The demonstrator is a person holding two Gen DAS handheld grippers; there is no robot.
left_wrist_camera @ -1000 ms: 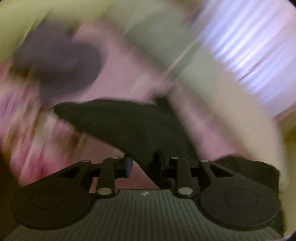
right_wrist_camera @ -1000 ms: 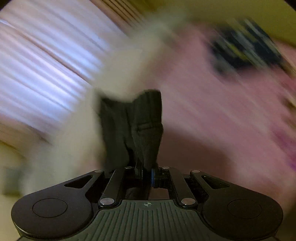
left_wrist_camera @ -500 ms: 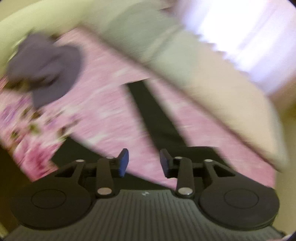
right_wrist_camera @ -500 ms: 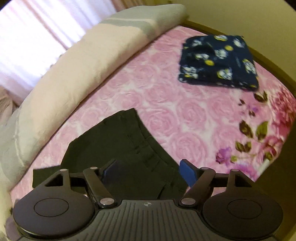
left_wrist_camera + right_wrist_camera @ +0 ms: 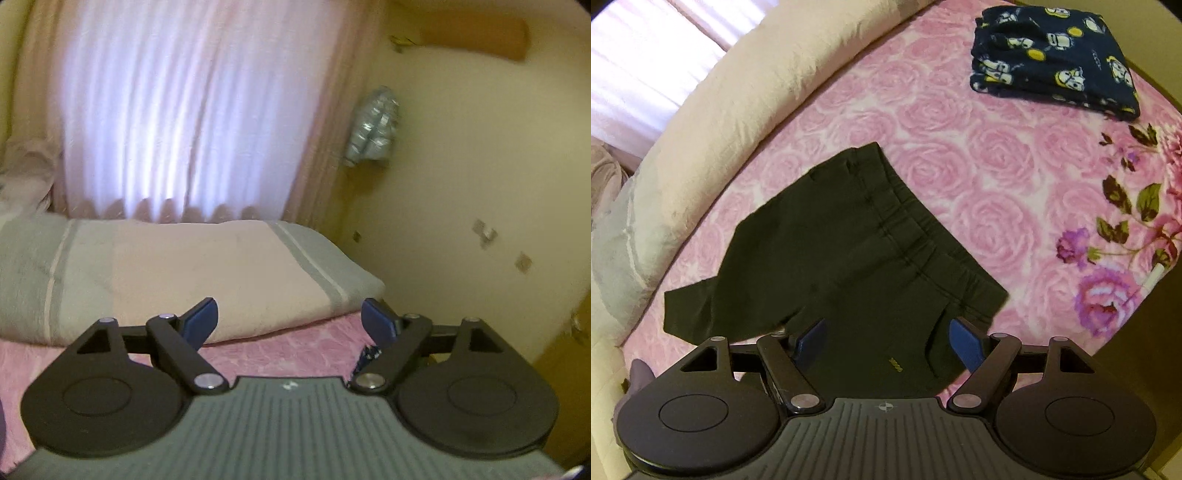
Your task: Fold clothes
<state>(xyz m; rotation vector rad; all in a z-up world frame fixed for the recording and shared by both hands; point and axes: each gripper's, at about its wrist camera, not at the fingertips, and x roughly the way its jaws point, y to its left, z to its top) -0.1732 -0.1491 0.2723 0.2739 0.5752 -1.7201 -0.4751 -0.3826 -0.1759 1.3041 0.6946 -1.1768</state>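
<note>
1. The pink rose-patterned bedspread (image 5: pixel 979 155) is the landmark.
2. Dark trousers (image 5: pixel 842 258) lie flat mid-bedspread, gathered waistband facing the patterned navy folded stack (image 5: pixel 1052 59) beyond.
3. Right gripper (image 5: pixel 886 341) hovers over them, jaws apart, empty.
4. Left gripper (image 5: pixel 290 319), jaws opening, empty, faces the pillow (image 5: pixel 166 273).

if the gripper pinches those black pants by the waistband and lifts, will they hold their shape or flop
The black knit pants will probably flop: they lie limp and creased on the pink rose-print blanket. The gathered elastic waistband looks thicker, likely an easier pinch. They seem light.
</note>
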